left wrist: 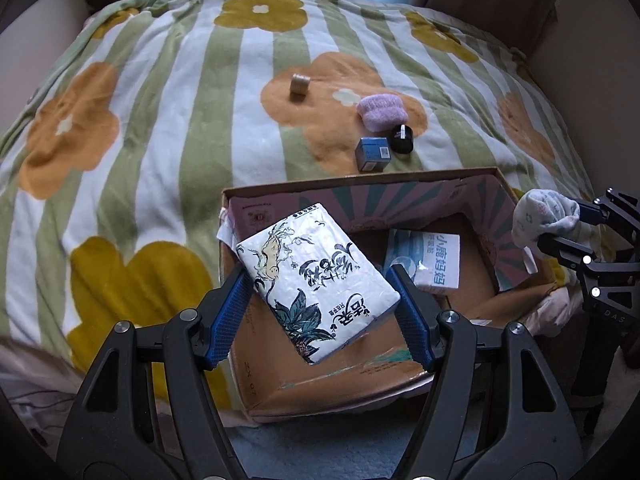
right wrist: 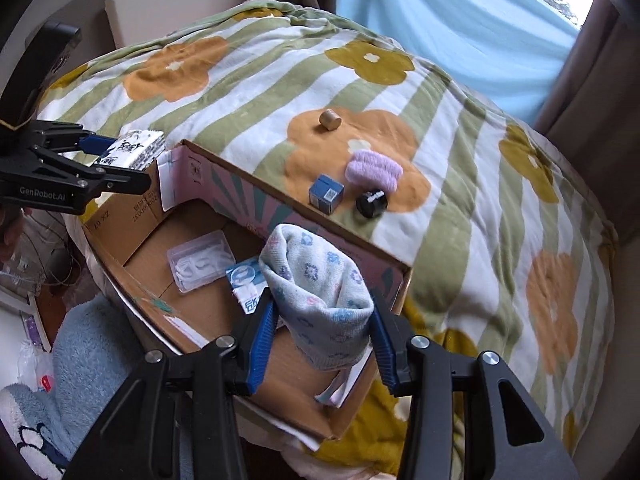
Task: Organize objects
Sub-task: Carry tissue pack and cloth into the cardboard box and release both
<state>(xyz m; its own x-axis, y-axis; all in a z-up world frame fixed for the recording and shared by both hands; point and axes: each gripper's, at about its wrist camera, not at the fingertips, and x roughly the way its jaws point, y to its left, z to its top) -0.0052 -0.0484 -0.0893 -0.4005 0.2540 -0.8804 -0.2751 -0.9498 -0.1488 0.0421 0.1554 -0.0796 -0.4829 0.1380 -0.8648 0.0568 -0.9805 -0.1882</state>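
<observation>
My left gripper (left wrist: 320, 292) is shut on a white tissue pack (left wrist: 316, 280) with ink drawings and holds it over the left end of an open cardboard box (left wrist: 360, 182). The pack also shows in the right wrist view (right wrist: 136, 150). My right gripper (right wrist: 324, 320) is shut on a rolled patterned sock (right wrist: 320, 292) above the box's right end (right wrist: 404, 276). In the box lie a white packet with blue print (left wrist: 436, 260) and a clear plastic case (right wrist: 200, 260).
On the flowered blanket (left wrist: 160, 120) beyond the box lie a blue small box (left wrist: 372, 154), a black round jar (left wrist: 402, 138), a purple fuzzy roll (left wrist: 380, 110) and a tan cylinder (left wrist: 299, 84). A blue fluffy cloth (right wrist: 92, 340) lies by the box's near side.
</observation>
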